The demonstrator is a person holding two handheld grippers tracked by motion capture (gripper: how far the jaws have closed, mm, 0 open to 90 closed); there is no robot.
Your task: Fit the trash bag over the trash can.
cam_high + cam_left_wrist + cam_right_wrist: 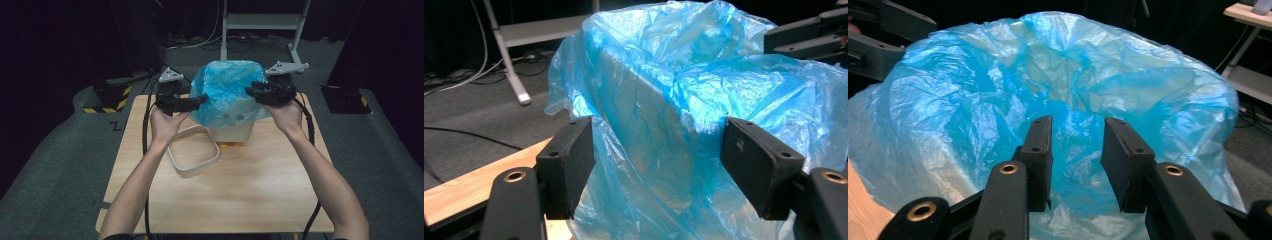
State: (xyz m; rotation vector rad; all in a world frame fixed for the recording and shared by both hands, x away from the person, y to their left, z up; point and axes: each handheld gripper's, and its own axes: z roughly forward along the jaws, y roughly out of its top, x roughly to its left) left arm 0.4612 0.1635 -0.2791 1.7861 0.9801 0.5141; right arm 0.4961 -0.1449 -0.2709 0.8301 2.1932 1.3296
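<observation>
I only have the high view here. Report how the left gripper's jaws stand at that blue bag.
Observer: In the left gripper view, the left gripper is wide open. The blue bag lies straight ahead across the gap, and nothing is pinched.
Operator: Now the right one.
Observer: The right gripper is open too, with a narrower gap. Bag film shows through the gap, but I cannot tell whether it touches either pad.
Operator: Tell me what sits behind the film on the left side.
Observer: A corner of the bin shows through the plastic, right ahead of the left jaws.
</observation>
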